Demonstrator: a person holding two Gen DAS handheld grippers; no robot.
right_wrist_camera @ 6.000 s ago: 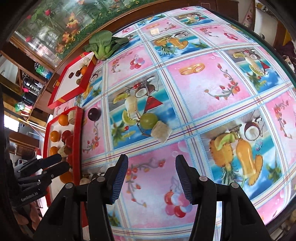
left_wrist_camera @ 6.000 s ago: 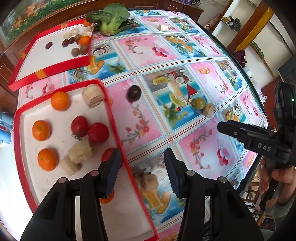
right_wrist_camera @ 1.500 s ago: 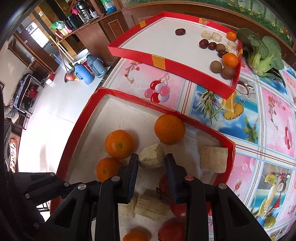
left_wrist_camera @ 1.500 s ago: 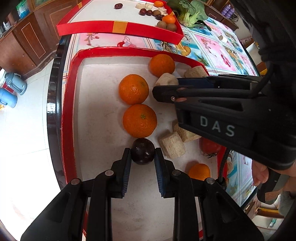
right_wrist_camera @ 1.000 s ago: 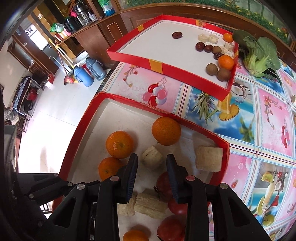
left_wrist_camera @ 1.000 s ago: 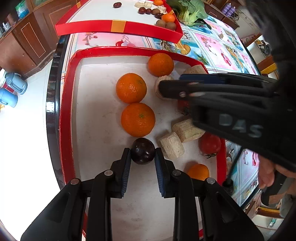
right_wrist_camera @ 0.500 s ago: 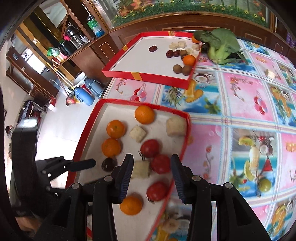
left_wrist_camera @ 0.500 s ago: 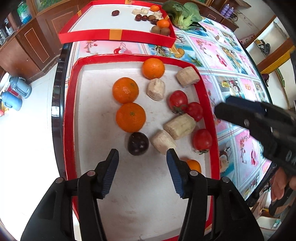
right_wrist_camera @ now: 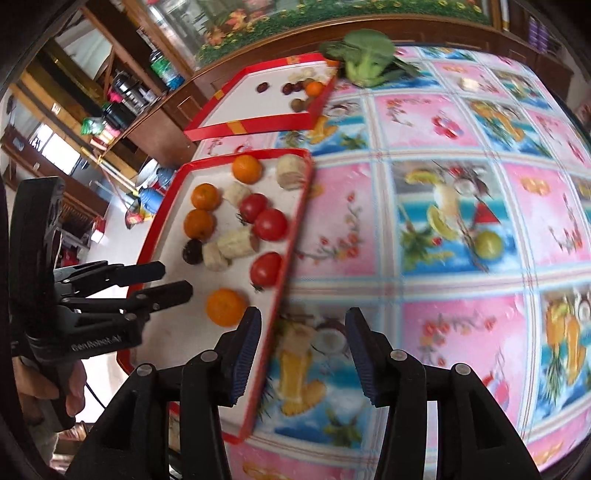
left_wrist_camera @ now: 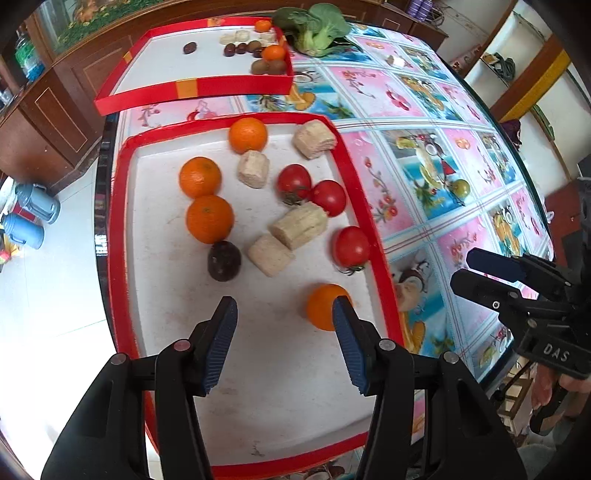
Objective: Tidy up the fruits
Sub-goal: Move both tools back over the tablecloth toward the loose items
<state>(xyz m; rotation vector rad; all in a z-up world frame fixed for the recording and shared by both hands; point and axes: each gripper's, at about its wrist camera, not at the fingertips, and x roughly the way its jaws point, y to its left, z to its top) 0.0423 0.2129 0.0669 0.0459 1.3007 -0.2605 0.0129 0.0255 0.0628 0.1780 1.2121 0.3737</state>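
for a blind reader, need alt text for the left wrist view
The open, empty left tool hangs over a red tray holding four oranges, three tomatoes, a dark plum and pale chunks.

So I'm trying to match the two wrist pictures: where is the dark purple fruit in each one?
Left wrist: the dark purple fruit lies left of centre in the near red tray, just below the lowest of the stacked oranges.
Right wrist: the fruit sits at left, below the same orange.
Shared landmark: the leafy green vegetable at the table's far edge.
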